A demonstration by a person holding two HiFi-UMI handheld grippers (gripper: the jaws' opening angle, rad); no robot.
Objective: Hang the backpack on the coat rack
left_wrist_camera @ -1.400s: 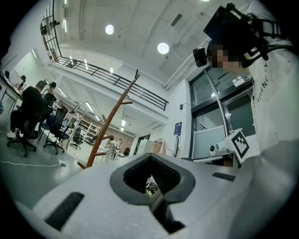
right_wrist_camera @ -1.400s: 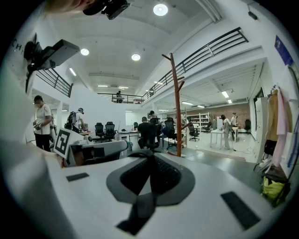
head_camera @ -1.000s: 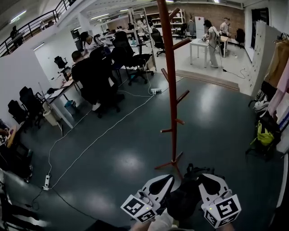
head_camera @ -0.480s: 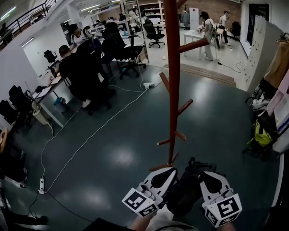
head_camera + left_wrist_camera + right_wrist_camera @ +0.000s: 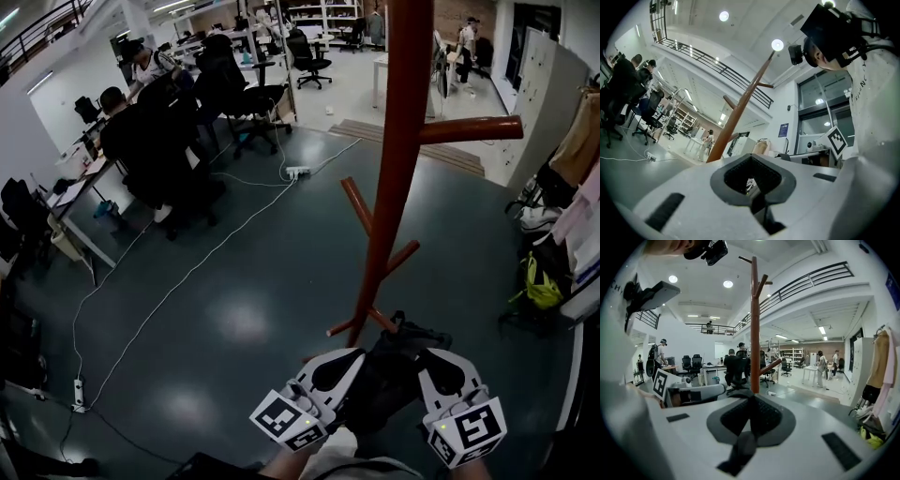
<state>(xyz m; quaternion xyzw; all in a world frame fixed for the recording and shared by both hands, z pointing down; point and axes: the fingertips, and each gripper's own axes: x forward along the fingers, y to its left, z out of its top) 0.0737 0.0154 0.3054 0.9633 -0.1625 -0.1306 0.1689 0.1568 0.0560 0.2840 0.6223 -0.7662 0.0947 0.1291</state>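
While both grippers are hanging low at the bottom edge of the head view, much where they were a second ago, the coat rack (image 5: 398,169) is filling far more of that view than before: its red-brown pole is now standing just beyond the backpack (image 5: 394,370), and one peg (image 5: 469,129) is jutting out to the right high up. The left gripper (image 5: 349,361) and the right gripper (image 5: 433,361) are flanking the black backpack, which is hanging between them above the dark floor (image 5: 234,309), close to the rack's lower pegs but not resting on any of them. In the left gripper view the fingers (image 5: 693,197) of the left gripper (image 5: 752,178) are pressing together on a black band, most likely a backpack strap, which is running down out of the padded gap. The right gripper (image 5: 750,420) is pinching a similar black strap in the same way, with the coat rack (image 5: 754,324) rising straight ahead of it. Off to the left, seated people (image 5: 141,141) are sitting on office chairs, a white cable (image 5: 178,281) is trailing across the floor, and clothes (image 5: 577,141) are hanging at the right edge
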